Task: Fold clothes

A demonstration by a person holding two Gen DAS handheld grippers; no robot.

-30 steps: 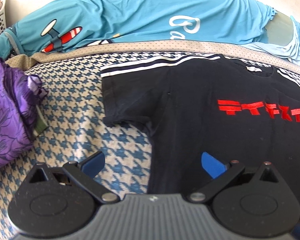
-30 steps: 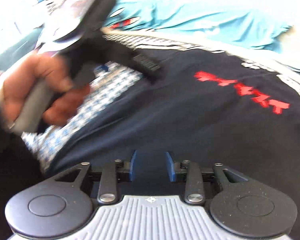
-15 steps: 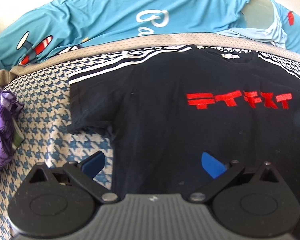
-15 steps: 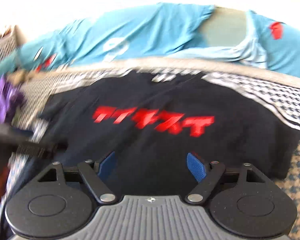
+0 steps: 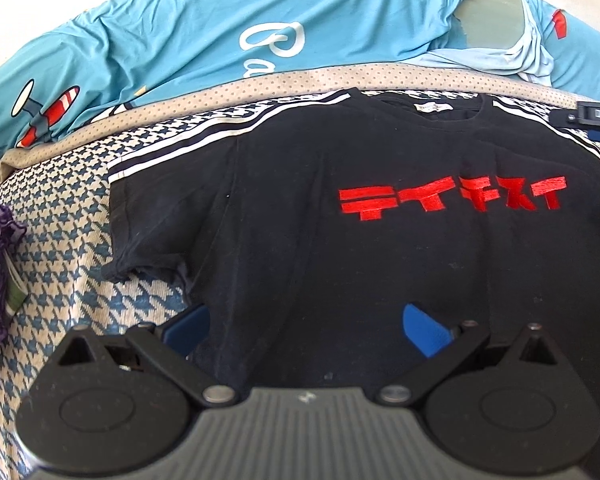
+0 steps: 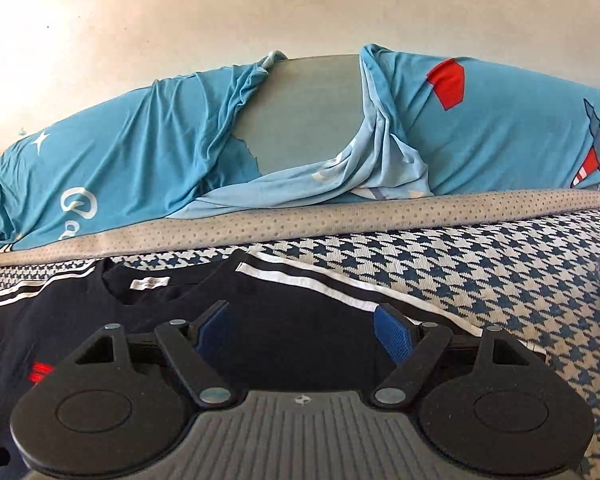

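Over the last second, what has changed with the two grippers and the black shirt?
The right gripper spread its fingers wide and swung across from the chest print to the black T-shirt's striped sleeve; nothing is held. The left gripper drifted sideways from the shirt's edge onto its body. The shirt stays flat on the houndstooth cover, and the left fingers stay open.

My left camera is looking down close on the black T-shirt point(image 5: 340, 240); my right is facing its far right shoulder, both sharing its collar.
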